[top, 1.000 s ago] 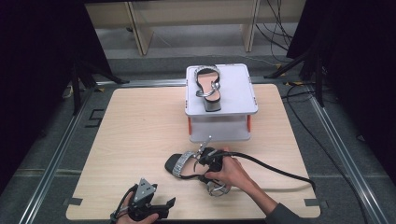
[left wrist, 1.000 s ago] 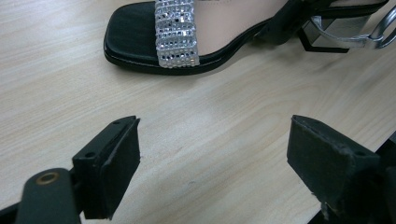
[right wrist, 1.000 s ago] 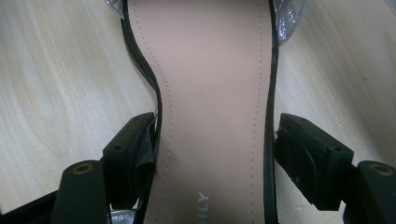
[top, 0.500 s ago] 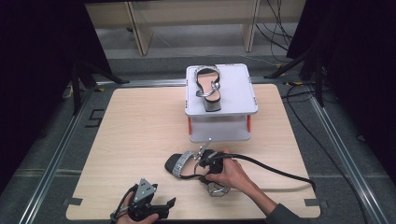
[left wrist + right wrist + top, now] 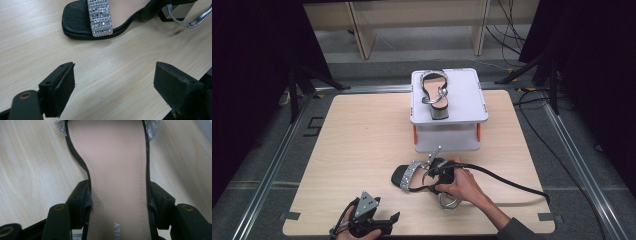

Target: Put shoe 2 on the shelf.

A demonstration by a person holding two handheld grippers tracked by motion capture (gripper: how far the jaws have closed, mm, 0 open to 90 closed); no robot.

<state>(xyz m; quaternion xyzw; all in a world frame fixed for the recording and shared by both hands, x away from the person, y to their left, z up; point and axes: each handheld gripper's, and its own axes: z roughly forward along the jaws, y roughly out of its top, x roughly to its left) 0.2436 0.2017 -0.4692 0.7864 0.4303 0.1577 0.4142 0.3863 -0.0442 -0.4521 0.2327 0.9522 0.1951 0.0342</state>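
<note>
Support surface: light wooden table (image 5: pixel 362 150), pale grain, rounded corners, set in a metal frame on grey floor. Directly on it:
- white two-tier stand (image 5: pixel 447 137) with orange posts, at the far centre-right edge.
- black sandal (image 5: pixel 412 176) with a silver glitter strap, lying on the near half just in front of the stand, toe towards the left.
- black cable (image 5: pixel 512 184) trailing across the near right part of the board.
</note>
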